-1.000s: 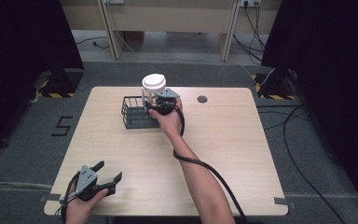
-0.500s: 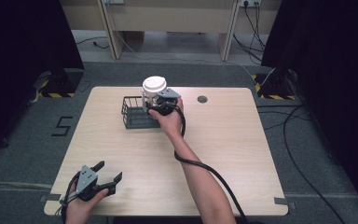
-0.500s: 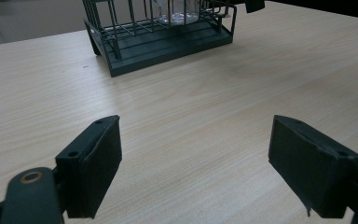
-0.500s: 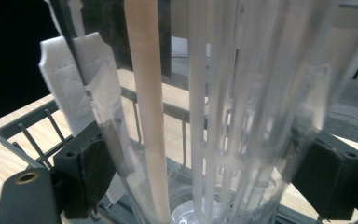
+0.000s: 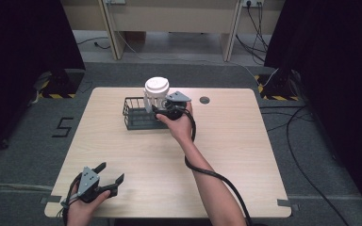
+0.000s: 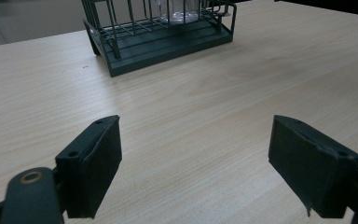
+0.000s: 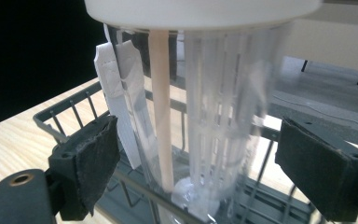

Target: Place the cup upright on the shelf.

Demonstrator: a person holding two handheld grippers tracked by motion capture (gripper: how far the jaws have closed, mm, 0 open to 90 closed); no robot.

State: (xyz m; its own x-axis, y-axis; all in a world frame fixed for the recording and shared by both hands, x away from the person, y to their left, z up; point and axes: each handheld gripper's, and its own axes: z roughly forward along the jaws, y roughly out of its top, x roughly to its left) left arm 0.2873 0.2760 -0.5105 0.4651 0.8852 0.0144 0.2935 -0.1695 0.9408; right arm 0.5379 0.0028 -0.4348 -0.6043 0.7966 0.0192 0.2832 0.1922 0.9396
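Note:
A clear ribbed plastic cup (image 5: 156,95) with a white lid (image 7: 200,11) stands upright in the right end of a dark wire basket (image 5: 134,117) at the table's far middle. Inside the cup are a pale stick (image 7: 161,107) and a white paper wrapper (image 7: 121,84). My right gripper (image 5: 154,107) is open, one pad on each side of the cup (image 7: 214,116) with a small gap to it. My left gripper (image 5: 110,172) rests low near the front left corner, open and holding nothing. From my left gripper (image 6: 196,168) the basket (image 6: 163,42) and the cup's base (image 6: 179,16) lie ahead.
The wooden table (image 5: 245,155) has a small dark round grommet (image 5: 204,100) right of the basket. Black cables (image 5: 306,127) run over the grey floor on the right. Dark curtains stand on both sides, and a "5" marking (image 5: 63,126) is on the floor at left.

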